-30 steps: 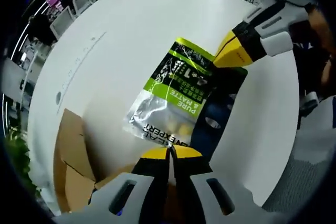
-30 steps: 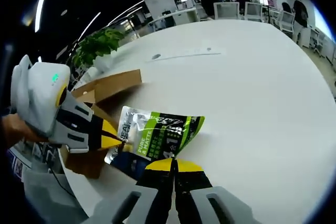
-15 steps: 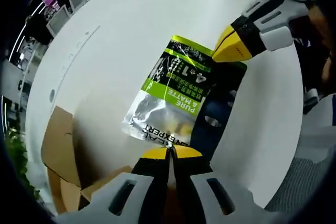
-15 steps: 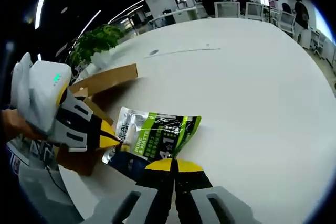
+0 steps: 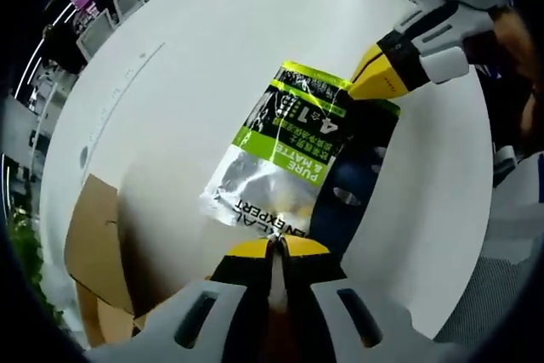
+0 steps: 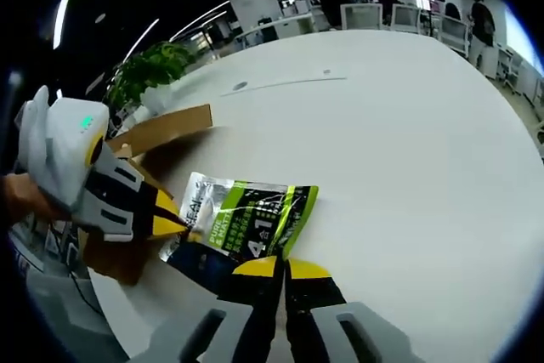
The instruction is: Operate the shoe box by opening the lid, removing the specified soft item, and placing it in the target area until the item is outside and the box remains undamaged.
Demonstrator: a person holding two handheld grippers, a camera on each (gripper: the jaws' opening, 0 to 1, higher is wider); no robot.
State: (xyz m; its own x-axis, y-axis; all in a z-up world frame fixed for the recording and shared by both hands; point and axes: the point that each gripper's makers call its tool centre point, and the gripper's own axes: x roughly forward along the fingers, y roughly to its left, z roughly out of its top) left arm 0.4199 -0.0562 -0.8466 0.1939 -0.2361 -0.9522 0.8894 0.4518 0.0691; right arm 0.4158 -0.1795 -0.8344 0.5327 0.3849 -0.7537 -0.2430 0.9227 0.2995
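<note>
My left gripper (image 5: 274, 248) pinches the near edge of the green-and-silver pouch (image 5: 285, 152), jaws pressed together on it; my right gripper (image 6: 280, 268) clamps the opposite end (its yellow tips show across the pouch). The pouch sits over the white table (image 6: 408, 142), outside the cardboard shoe box (image 6: 161, 129) beyond.

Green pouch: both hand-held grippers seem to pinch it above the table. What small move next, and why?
Probably lower it and let go. The green pouch is outside the cardboard box, pinched at opposite ends by the left hand-held gripper and the right hand-held gripper, over bare white table.
</note>
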